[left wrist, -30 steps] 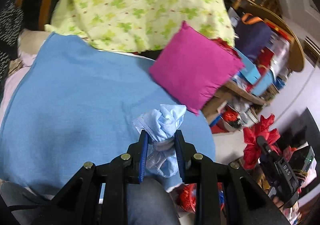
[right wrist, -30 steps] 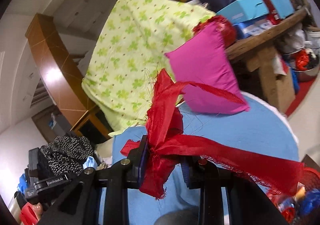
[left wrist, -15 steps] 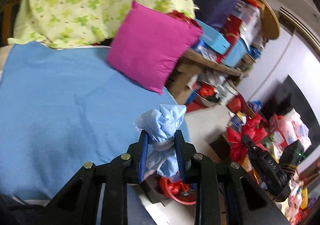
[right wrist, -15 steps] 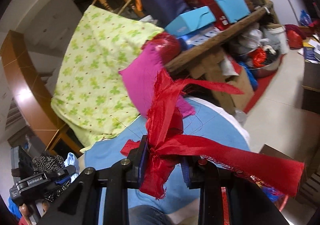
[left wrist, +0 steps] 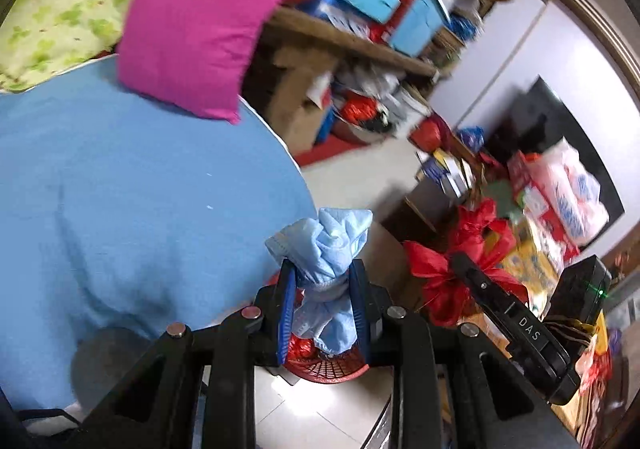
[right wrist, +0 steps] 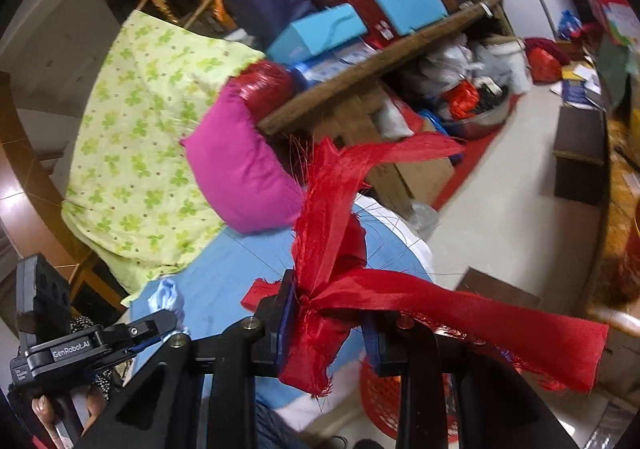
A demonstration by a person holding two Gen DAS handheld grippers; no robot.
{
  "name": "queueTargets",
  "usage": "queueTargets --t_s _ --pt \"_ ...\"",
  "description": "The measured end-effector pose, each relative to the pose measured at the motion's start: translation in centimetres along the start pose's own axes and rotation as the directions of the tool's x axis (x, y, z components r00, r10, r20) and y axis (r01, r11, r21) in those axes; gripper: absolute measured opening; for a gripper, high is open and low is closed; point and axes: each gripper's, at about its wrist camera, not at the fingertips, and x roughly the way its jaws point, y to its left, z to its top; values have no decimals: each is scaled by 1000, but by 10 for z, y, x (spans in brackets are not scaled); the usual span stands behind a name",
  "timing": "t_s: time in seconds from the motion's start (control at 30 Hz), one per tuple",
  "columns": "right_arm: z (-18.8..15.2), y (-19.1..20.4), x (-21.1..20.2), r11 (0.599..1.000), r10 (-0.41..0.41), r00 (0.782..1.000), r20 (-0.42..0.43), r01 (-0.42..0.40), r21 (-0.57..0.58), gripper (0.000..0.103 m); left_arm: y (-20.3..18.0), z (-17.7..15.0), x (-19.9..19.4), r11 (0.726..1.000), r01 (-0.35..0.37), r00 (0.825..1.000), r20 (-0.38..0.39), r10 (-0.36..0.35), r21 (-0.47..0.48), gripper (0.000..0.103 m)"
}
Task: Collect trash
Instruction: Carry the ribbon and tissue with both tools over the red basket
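Red basket point(left wrist: 325, 363) now under left gripper point(left wrist: 323, 305), clamped on crumpled blue mask point(left wrist: 326, 249); right gripper point(right wrist: 330, 319) pinching frayed red ribbon point(right wrist: 400, 289).

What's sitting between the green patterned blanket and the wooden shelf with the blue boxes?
A magenta pillow lies between the green patterned blanket and the wooden shelf, resting on the blue sheet. The right wrist view shows it best.

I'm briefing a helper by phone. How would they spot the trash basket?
Find the bed with the blue sheet. On the floor tiles just past its near corner stands a red mesh basket, below the left gripper. It is the only round, openwork plastic container there.
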Motion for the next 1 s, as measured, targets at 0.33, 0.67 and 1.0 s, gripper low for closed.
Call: queueTargets --t_s 0.33,0.67,1.0 --pt "-17 -45 17 995 -65 996 -66 70 66 31 -19 -9 61 999 7 994 -108 -3 37 27" --pt "-25 -53 28 994 -67 992 -107 76 78 32 -20 -12 95 999 4 983 -183 5 47 27" --pt "-29 -56 30 993 -79 990 -113 88 74 32 -21 -14 109 999 2 978 -208 8 48 27"
